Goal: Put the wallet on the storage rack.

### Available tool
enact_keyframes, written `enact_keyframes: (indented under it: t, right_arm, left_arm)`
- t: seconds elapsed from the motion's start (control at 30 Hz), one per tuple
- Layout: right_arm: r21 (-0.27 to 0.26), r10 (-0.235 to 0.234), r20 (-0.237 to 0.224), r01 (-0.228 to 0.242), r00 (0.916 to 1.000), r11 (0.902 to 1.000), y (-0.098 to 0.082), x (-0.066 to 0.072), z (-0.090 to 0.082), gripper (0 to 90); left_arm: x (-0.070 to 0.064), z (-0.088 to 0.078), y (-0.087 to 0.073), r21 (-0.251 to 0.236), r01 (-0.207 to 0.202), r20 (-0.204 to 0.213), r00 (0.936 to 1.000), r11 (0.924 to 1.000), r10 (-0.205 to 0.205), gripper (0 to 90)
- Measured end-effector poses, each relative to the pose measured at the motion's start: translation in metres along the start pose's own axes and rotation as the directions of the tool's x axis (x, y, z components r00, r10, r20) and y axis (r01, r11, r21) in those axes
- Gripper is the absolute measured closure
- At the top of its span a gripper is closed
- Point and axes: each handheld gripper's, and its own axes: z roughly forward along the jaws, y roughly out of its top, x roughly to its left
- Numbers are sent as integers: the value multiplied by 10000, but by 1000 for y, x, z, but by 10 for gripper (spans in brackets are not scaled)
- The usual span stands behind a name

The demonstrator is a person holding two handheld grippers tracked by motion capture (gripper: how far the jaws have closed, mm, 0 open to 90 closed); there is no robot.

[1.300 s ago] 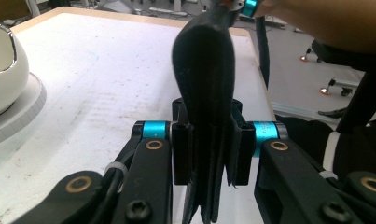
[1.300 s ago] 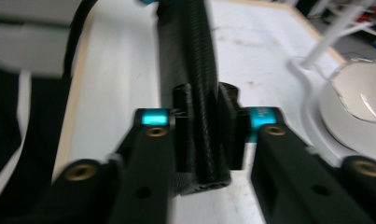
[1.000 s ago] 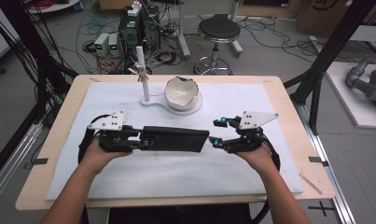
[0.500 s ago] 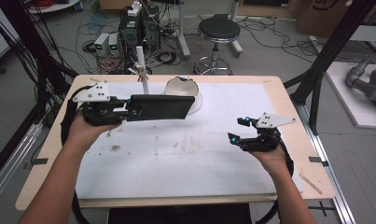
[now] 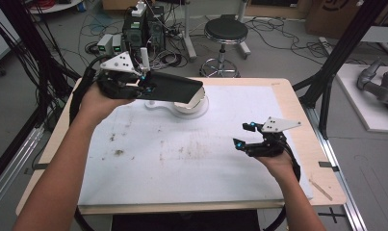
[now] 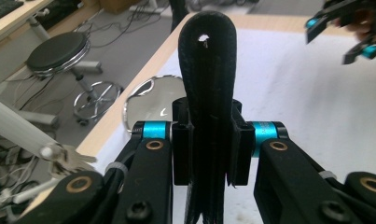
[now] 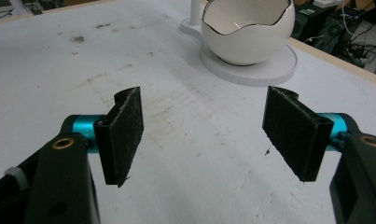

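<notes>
Black dustpan [image 5: 174,89], clamped in the left gripper [image 5: 142,86], tips over the white bowl [image 5: 197,98]; next probably emptying it. Right gripper [image 5: 244,136] waits open, near right.

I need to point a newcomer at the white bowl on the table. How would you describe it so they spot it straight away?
Start at the white mat covering the wooden table, then go to its far edge, near the left gripper. There a round white base carries the bowl. It is glossy white, egg-like, with a wavy dark-edged rim, unlike the flat black tool held over it.
</notes>
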Motion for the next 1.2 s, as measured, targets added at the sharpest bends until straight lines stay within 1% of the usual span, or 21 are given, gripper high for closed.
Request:
enact_keyframes:
  t: [0.07,0.13,0.2,0.23,0.27,0.33,0.43,0.47,0.53,0.6,0.63,0.7,0.8,0.83,0.87,0.93,0.97,1.03,1.07,1.13,1.2]
  right_arm:
    - [5,-23,-32,23,10000,10000,0,0,0,296]
    - [-46,46,-33,-46,10000,10000,-1,-1,-1,296]
    - [-38,113,-59,-114,9999,9999,-1,-3,-1,296]
    - [-52,118,-43,-118,9999,9999,-1,-3,-1,296]
    - [-52,118,-43,-118,9999,9999,-1,-3,-1,296]
    - [-73,149,-100,-150,9998,9999,-2,-4,-1,296]
    - [-41,160,-130,-161,9998,9999,-3,-5,0,296]
    - [-8,155,-122,-156,9998,9999,-4,-5,-1,296]
    - [-89,196,-133,-197,9997,9998,-4,-5,-2,296]
    - [-122,181,-114,-182,9998,9998,-4,-5,-2,297]
    - [-139,272,-184,-275,9995,9995,-4,-6,-3,299]
    - [-142,265,-174,-267,9995,9995,-5,-7,-3,299]
    - [-197,313,-196,-316,9993,9993,-5,-8,-4,299]
    - [-218,319,-204,-323,9993,9992,-5,-9,-4,299]
    - [-218,319,-204,-323,9993,9992,-5,-9,-4,299]
    - [-190,356,-210,-360,9991,9992,-6,-9,-4,299]
    - [-211,340,-203,-345,9992,9992,-6,-9,-4,299]
    - [-219,327,-189,-331,9993,9992,-6,-9,-4,299]
    - [-211,325,-189,-329,9993,9992,-6,-9,-4,299]
    - [-208,303,-222,-308,9993,9993,-6,-10,-3,299]
    - [-143,344,-236,-347,9991,9993,-6,-9,-2,299]
  left_arm:
    - [4,5,5,208,-36,-65,10000,9998,37,757]
    - [10,14,10,543,-48,-162,9999,9985,57,756]
    - [14,22,15,989,-104,-251,9996,9950,130,756]
    - [17,31,19,1367,-103,-212,9997,9906,133,756]
    - [17,31,19,1367,-103,-212,9997,9906,133,756]
    - [19,40,23,1694,-168,-32,9998,9854,176,756]
    - [20,56,31,2203,-258,232,9995,9751,212,756]
    - [20,60,32,2327,-292,266,9994,9721,237,756]
    - [20,71,37,2658,-387,274,9991,9632,326,755]
    - [21,79,39,2836,-325,228,9994,9584,271,755]
    - [22,82,40,2877,-313,254,9994,9572,250,756]
    - [25,88,41,3009,-218,241,9996,9534,153,756]
    - [28,96,40,3338,-148,172,9998,9425,96,755]
    - [31,97,39,3285,-24,195,9998,9445,-43,755]
    - [31,97,39,3285,-24,195,9998,9445,-43,755]
    - [35,97,38,3369,188,274,9992,9414,-297,756]
    - [36,96,38,3351,231,198,9993,9419,-316,756]
    - [36,94,38,3553,141,32,9999,9346,-163,756]
    - [36,93,38,3589,119,-22,9999,9333,-119,756]
    - [37,90,38,3514,200,-15,9998,9360,-208,756]
    - [38,91,38,3537,201,-46,9998,9351,-197,756]
